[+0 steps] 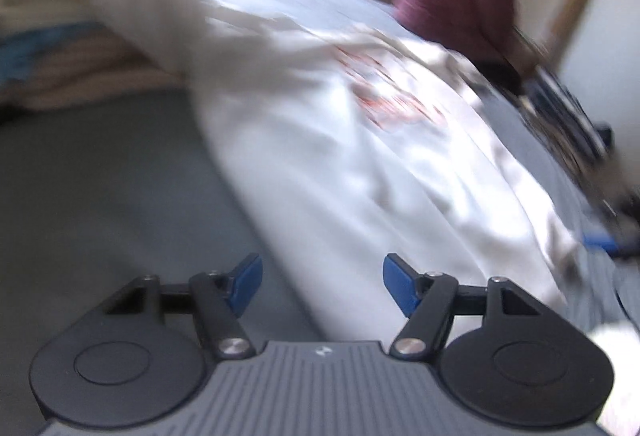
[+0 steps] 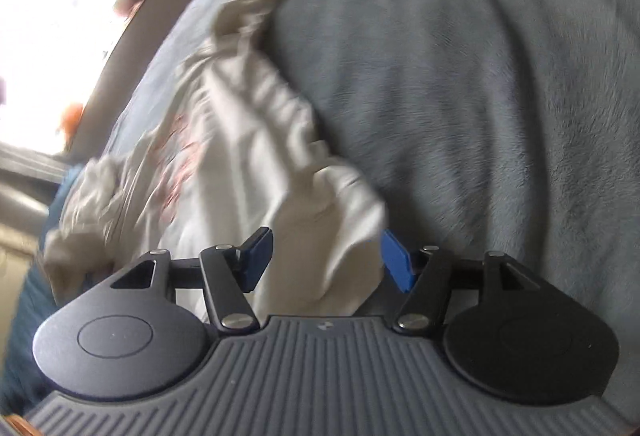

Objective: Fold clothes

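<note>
Both wide apart: left gripper (image 1: 323, 286) over grey bed (image 1: 120, 171) beside white shirt (image 1: 340, 163), right gripper (image 2: 327, 260) astride shirt's edge, fingers (image 2: 396, 264) gripping nothing.

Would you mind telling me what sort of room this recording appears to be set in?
Probably a bedroom at home. A white garment lies spread on a grey fleece blanket like a bed cover, folded laundry is stacked beside it, and a bright window sits close by.
</note>
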`<state>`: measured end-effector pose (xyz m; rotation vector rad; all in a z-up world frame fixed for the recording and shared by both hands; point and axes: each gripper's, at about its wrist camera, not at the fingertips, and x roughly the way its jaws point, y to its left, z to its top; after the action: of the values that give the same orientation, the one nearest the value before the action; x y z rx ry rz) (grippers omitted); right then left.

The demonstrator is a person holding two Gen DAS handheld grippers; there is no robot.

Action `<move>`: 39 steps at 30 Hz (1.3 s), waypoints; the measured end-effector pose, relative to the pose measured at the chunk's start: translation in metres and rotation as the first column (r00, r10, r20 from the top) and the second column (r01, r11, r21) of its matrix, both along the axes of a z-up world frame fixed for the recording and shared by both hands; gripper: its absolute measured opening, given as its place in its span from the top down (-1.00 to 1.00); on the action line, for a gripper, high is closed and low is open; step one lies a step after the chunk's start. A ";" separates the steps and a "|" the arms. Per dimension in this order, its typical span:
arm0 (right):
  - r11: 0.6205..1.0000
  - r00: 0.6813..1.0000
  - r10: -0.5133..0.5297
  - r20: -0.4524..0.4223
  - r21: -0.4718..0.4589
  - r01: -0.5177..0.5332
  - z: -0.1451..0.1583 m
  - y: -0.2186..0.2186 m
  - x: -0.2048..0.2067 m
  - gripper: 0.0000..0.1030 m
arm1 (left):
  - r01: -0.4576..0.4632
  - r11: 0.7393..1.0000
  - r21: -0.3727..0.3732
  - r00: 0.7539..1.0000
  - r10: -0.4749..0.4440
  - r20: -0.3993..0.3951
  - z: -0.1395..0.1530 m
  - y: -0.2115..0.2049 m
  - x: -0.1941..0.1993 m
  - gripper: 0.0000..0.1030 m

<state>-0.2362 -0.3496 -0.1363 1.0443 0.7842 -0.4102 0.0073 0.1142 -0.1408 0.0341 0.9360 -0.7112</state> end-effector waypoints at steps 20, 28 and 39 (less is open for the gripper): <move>0.480 0.677 0.700 -0.228 -0.551 -0.682 0.045 0.119 0.080 -0.08 | 0.203 0.969 0.137 0.978 -0.209 0.026 -0.027 -0.057 -0.069 -0.26; 0.832 0.928 0.371 0.039 -0.458 -0.313 0.052 -0.023 0.118 -0.19 | 0.204 0.974 0.099 0.979 -0.204 -0.018 -0.034 -0.056 -0.050 -0.26; 0.973 0.975 0.197 0.106 -0.143 -0.181 -0.066 -0.116 0.332 0.74 | 0.210 0.975 0.079 0.976 -0.204 -0.079 -0.037 -0.053 -0.040 -0.27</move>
<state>0.0958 -0.4658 -0.2019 0.8529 0.7319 -0.2314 -0.0330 0.0608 -0.1776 0.1867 1.0400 -0.8688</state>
